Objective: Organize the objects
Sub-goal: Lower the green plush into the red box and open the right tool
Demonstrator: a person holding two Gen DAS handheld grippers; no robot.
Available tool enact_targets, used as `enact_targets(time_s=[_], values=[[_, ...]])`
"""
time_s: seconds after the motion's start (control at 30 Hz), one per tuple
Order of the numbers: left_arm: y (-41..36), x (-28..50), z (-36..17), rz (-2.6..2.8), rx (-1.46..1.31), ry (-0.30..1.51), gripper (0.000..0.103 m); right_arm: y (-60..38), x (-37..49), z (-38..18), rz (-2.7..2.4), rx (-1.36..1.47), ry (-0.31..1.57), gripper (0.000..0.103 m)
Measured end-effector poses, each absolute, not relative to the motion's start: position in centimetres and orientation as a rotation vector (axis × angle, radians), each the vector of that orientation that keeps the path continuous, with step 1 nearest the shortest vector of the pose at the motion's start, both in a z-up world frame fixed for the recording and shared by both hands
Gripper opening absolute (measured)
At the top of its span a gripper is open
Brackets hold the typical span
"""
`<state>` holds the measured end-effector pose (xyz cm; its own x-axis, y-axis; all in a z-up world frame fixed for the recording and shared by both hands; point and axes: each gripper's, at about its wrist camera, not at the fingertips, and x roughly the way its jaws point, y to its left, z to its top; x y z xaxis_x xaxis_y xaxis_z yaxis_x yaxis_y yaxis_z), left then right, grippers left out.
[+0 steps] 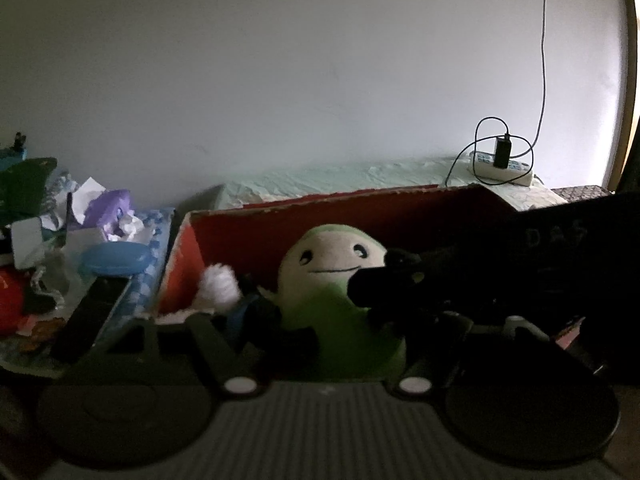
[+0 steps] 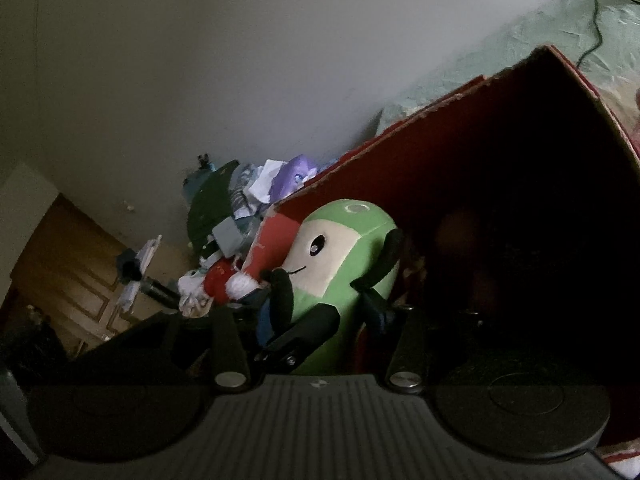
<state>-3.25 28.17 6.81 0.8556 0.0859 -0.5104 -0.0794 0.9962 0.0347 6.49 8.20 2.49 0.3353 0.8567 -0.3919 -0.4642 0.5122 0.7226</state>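
A green plush toy (image 1: 340, 312) with a cream smiling face stands upright in a red cardboard box (image 1: 400, 216). My left gripper (image 1: 328, 324) sits low in front of it, its fingers spread wide on either side of the toy's base, apart from it. In the right wrist view the same plush toy (image 2: 340, 264) leans at the box's (image 2: 460, 128) left end. My right gripper (image 2: 334, 276) is shut on it, with black fingertips (image 2: 280, 292) pressed on both sides. One dark finger of the left gripper (image 2: 304, 336) crosses the toy's lower body.
A clutter pile lies left of the box: a blue case (image 1: 116, 258), a purple pack (image 1: 112, 208), a black flat device (image 1: 92, 316). A black lettered box (image 1: 560, 248) stands at the right. A power strip with a charger (image 1: 502, 164) rests on the pale green sheet (image 1: 340, 180).
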Motion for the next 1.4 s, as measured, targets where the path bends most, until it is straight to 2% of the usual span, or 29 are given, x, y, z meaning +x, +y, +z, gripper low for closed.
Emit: enact_targets(time_s=[0.27,0.37,1.4], values=[[27.2,-3.7,6.7,0.130,0.048,0.523,0.080,7.9,5.1,3.4,0.910,0.466,0.771,0.051],[27.1,-3.9,6.8,0.149,0.058,0.511,0.080,7.3,5.2,3.6,0.911,0.513,0.753,0.056],[23.1,-5.2,8.0,0.171,0.019,0.472,0.080,3.1,2.4,3.7,0.906,0.500,0.466,0.050]])
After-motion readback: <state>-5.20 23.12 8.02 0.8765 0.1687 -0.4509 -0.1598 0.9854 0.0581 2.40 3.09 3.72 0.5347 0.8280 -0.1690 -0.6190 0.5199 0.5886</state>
